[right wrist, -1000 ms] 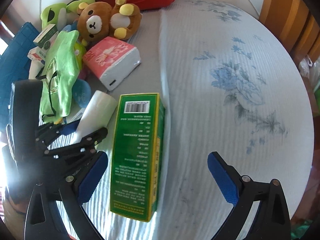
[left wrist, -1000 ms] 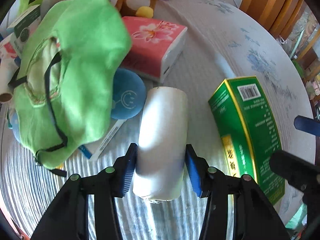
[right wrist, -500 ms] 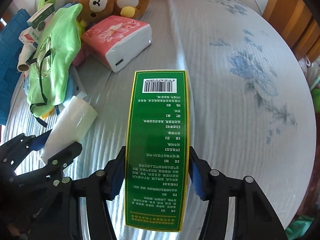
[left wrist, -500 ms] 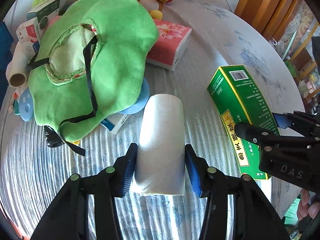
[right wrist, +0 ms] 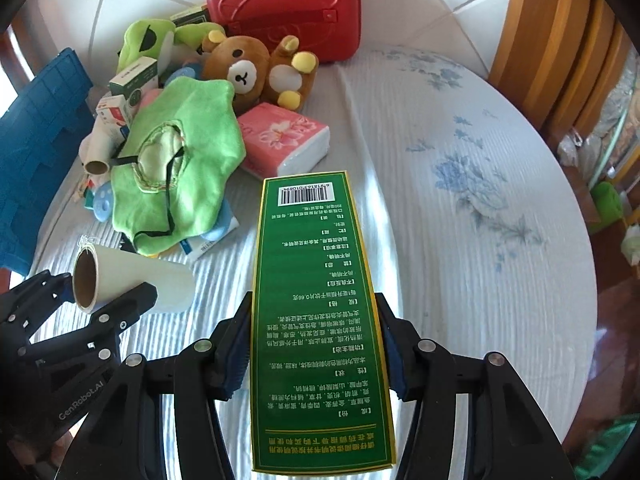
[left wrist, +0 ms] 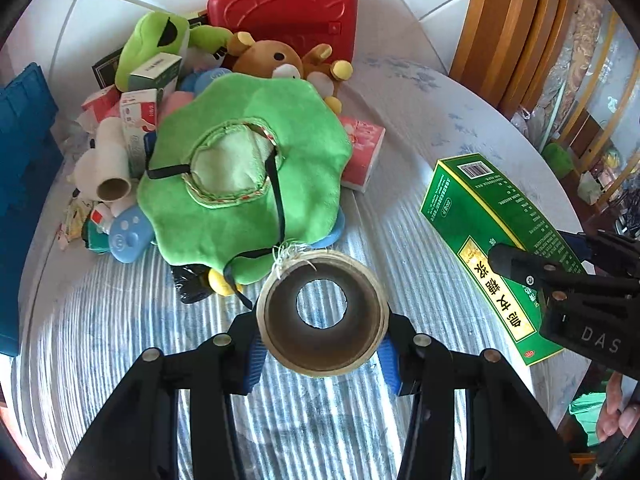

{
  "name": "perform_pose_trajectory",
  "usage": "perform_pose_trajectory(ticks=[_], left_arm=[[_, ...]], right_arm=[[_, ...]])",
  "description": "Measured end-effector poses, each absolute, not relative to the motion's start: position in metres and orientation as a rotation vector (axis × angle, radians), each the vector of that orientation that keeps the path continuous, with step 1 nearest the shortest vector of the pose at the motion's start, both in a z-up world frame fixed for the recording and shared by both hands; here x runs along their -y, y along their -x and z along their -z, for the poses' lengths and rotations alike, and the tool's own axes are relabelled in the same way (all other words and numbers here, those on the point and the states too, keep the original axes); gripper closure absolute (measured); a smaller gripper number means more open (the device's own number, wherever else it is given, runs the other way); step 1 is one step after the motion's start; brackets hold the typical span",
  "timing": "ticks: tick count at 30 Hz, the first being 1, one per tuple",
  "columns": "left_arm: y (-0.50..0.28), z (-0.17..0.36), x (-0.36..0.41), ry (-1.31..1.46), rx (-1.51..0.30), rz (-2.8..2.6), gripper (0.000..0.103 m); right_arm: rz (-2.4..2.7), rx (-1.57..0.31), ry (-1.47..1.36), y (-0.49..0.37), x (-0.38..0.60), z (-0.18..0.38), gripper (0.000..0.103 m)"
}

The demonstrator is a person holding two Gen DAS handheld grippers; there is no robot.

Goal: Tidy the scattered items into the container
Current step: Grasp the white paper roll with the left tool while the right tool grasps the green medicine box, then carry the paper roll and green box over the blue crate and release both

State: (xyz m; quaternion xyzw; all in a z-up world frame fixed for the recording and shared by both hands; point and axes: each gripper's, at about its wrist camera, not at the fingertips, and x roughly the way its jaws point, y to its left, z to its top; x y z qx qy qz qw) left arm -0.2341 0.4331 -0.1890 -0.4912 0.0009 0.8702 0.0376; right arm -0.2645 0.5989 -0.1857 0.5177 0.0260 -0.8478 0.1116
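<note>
My left gripper (left wrist: 322, 356) is shut on a white paper roll (left wrist: 322, 312), lifted off the table, its hollow cardboard end facing the camera. In the right wrist view the same roll (right wrist: 132, 280) hangs at the lower left in that gripper (right wrist: 80, 320). The blue pads of my right gripper (right wrist: 316, 356) press both long sides of a tall green box (right wrist: 316, 300), also clear of the tablecloth. From the left wrist the green box (left wrist: 492, 216) shows at the right. A blue crate (left wrist: 20, 160) stands at the far left.
A pile lies at the back left: a green cloth (left wrist: 248, 172), a brown teddy bear (right wrist: 252, 72), a pink tissue pack (right wrist: 288, 140), a green plush (left wrist: 156, 40), small cartons (left wrist: 140, 120) and another roll (left wrist: 108, 168). A red case (left wrist: 284, 12) stands behind, wooden chairs (left wrist: 512, 32) at the right.
The right gripper closed on the green box and raised it. The left gripper lifted the roll off the table and tipped it, so its open end now faces the camera.
</note>
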Motion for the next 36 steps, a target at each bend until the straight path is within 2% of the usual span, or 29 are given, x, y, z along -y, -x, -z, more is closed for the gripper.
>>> perform_pose_trajectory(ticks=[19,26,36], left_arm=[[0.190,0.095,-0.380,1.311,0.016,-2.985,0.058],[0.174,0.078,-0.322,1.217,0.012,-2.989,0.058],[0.136,0.062,-0.211,1.126,-0.104,-2.945,0.058]], right_arm=[[2.465,-0.183,-1.129,0.232,-0.534,0.087,0.049],[2.544,-0.190,-1.072,0.211,-0.487,0.063,0.049],[2.683,-0.088,-1.041,0.165,-0.390,0.045,0.049]])
